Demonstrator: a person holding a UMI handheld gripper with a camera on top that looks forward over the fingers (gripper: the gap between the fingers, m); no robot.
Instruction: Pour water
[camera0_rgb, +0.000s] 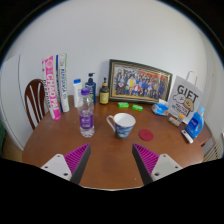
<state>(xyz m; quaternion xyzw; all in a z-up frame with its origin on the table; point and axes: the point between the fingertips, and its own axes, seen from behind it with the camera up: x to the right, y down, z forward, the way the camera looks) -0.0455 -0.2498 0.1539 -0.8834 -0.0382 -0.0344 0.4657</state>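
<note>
gripper (111, 163) fingers spread apart at frame bottom; beyond them, water bottle (87, 114) left of mug (122, 124) on round table (110, 150).

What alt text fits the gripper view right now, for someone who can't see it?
The open gripper hovers empty over a round wooden table, facing a water bottle and a blue-patterned mug standing apart beyond its fingers. A framed photo stands behind them.

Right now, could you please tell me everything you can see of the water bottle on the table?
The water bottle is clear plastic with a purple label round its middle and a white cap still on. It stands upright on the round wooden table, left of the patterned mug and apart from it. It lies beyond the open gripper, whose fingers touch nothing.
</note>
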